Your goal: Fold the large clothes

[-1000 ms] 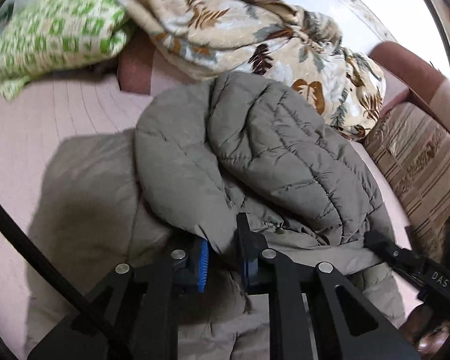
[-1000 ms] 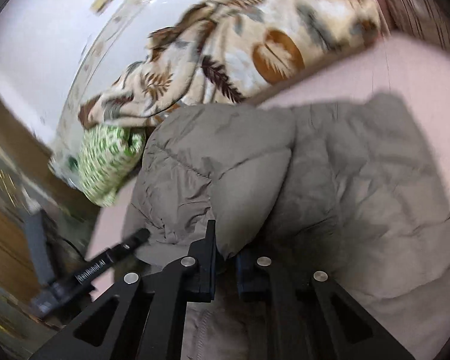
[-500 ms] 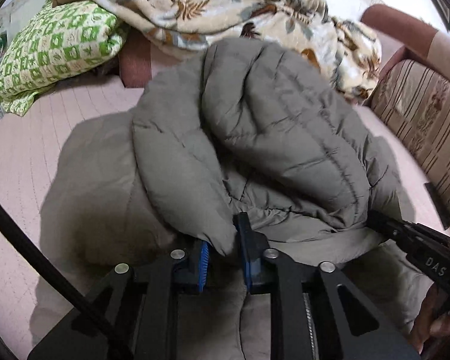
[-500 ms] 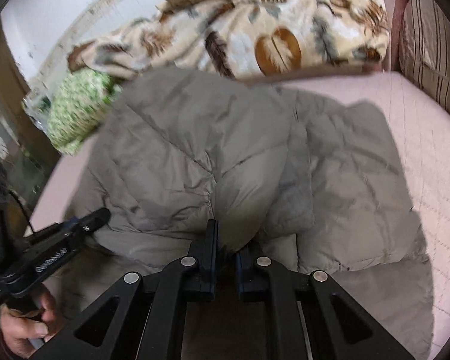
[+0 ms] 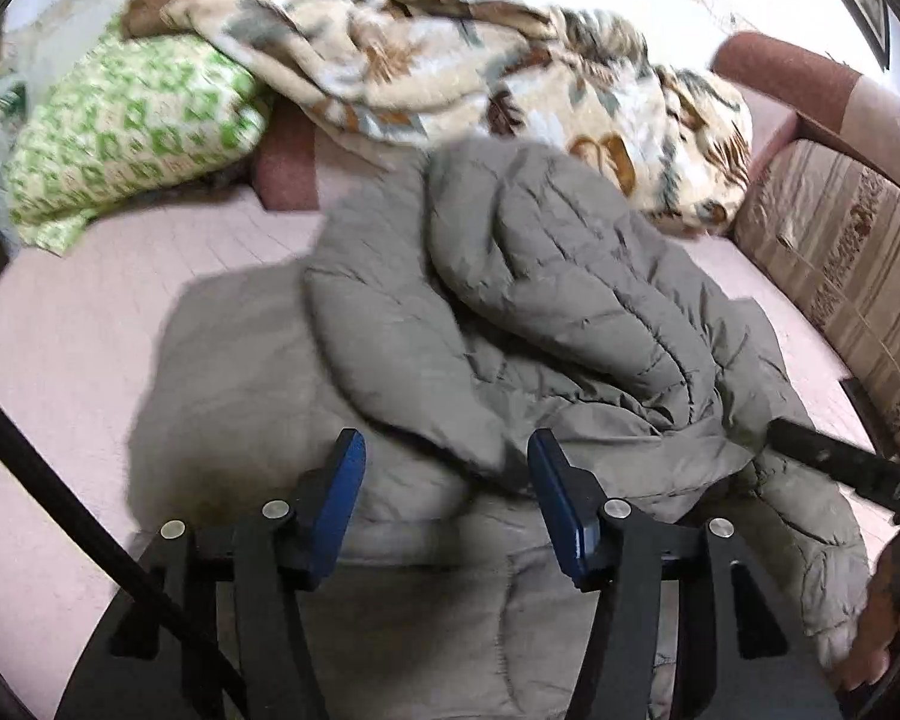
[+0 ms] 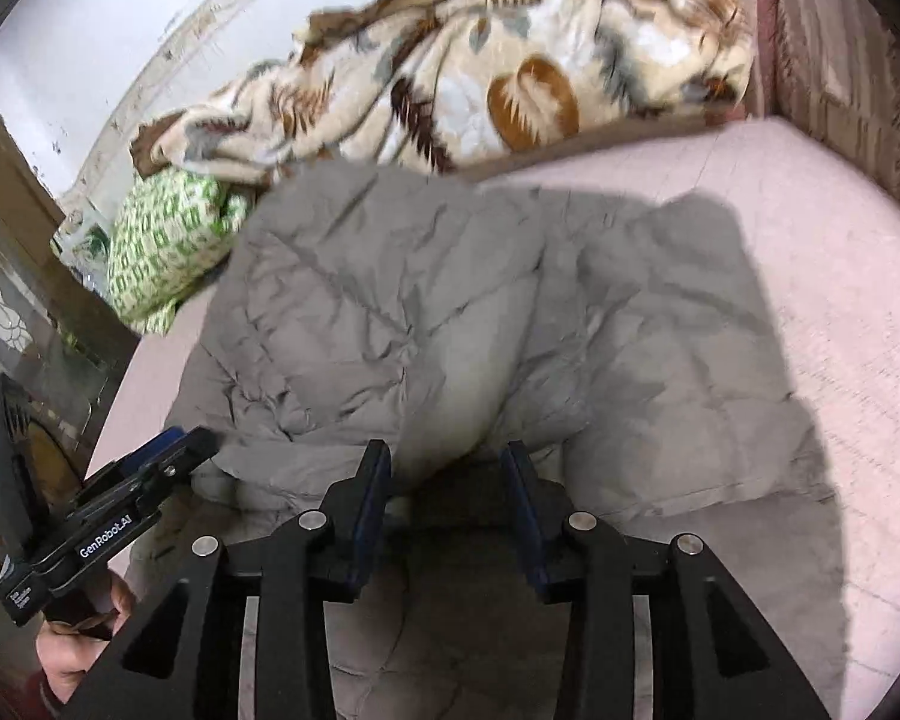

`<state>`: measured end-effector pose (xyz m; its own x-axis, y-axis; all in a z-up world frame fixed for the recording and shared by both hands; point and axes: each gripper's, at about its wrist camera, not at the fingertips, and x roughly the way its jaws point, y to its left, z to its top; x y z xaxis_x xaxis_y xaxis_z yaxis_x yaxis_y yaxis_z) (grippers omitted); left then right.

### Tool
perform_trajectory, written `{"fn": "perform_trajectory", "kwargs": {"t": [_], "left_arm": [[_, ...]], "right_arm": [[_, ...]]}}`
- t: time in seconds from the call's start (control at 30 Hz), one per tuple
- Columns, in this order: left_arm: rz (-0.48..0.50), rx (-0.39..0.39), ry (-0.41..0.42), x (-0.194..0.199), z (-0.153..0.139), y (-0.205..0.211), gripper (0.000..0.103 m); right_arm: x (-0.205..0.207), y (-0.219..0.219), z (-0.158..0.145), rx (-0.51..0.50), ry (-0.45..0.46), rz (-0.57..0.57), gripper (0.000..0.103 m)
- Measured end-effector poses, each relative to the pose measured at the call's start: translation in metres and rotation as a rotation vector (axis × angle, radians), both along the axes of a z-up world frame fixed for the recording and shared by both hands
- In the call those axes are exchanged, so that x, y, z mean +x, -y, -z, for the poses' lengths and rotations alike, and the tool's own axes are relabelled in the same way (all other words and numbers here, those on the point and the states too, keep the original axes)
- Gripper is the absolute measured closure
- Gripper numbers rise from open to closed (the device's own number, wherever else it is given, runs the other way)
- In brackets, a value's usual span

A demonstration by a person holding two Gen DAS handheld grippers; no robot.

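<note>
A big grey-brown quilted puffer jacket [image 5: 510,324] lay spread on the pale pink quilted sofa seat [image 5: 90,324], one padded part doubled back over the rest so that a thick fold rose in front of both tools.

The left gripper [image 5: 447,498] pointed down at the near edge of that fold. Its jaws were opening; the blue pads [image 5: 345,504] stood apart, and the rounded lip of the fold sat between them, nearer the right-hand pad, with neither pad pressing on it as far as I could see. Beyond its fingertips the folded layer ran up and away to the right. Off to its right the other tool's black finger reached in over the jacket's hem, with part of a hand below it at the edge of view.

The right gripper [image 6: 447,480] was aimed at the same garment from the other side. Its jaws were opening too; a pale bulge of the jacket hung down between the pads without being clamped, close to the left one. To its left the left gripper's black body, lettered in white, was held by a hand [image 6: 72,654] low at the frame edge.

Beyond both tools, at the back of the seat, a crumpled cream blanket with brown and grey leaf print [image 5: 480,78] was heaped. A green-and-white patterned pillow [image 5: 132,132] lay to its left. A striped beige sofa cushion [image 5: 840,252] stood right of the left tool.
</note>
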<state>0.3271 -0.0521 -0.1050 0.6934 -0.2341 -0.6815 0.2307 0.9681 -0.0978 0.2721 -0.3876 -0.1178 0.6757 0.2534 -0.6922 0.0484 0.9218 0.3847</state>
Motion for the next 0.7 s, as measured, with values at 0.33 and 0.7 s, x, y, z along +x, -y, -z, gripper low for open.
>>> {"fn": "perform_trajectory", "kwargs": {"t": [0.33,0.7], "left_arm": [[-0.011,0.147,0.140,0.016,0.008,0.022,0.043],[-0.011,0.206,0.018,0.036,0.041,0.024,0.037]], "right_arm": [[0.007,-0.038,-0.005,-0.204,0.203,-0.022,0.061],[0.039,-0.044,0.039,-0.260,0.041,-0.065,0.057]]}}
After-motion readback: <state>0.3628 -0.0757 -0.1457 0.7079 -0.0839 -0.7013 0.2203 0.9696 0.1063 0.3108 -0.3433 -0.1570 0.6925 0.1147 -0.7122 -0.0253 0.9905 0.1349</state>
